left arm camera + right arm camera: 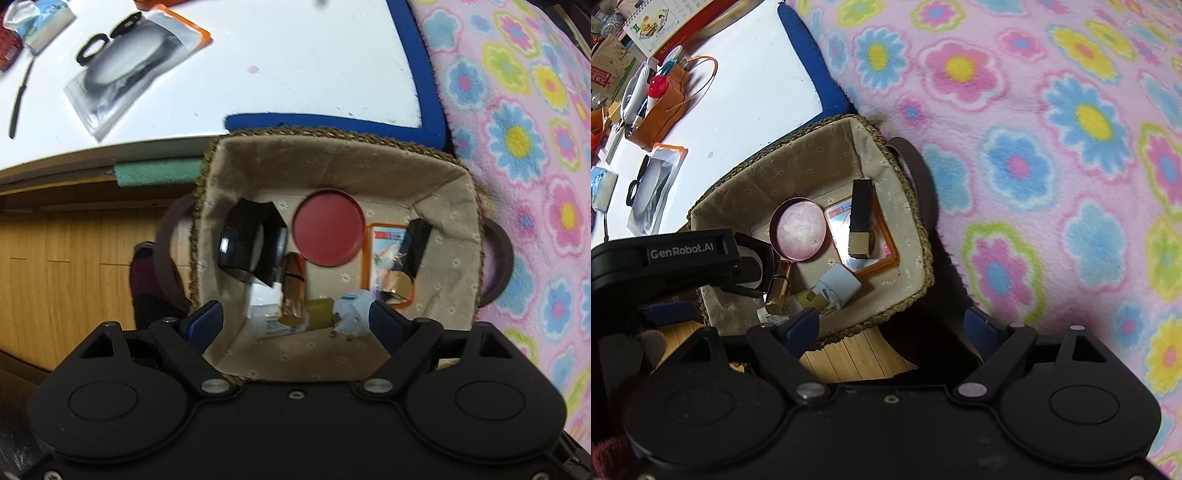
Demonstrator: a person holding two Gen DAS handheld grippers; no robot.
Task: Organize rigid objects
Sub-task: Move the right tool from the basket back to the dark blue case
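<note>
Left wrist view: left gripper hangs directly over the basket, jaws wide, nothing between them. Black lipstick tube lies lengthwise inside. Right gripper, opening and empty, sits off the rim; left is nearer.

Both point straight down: the left tool gapes empty, the right tool empty too.
</note>
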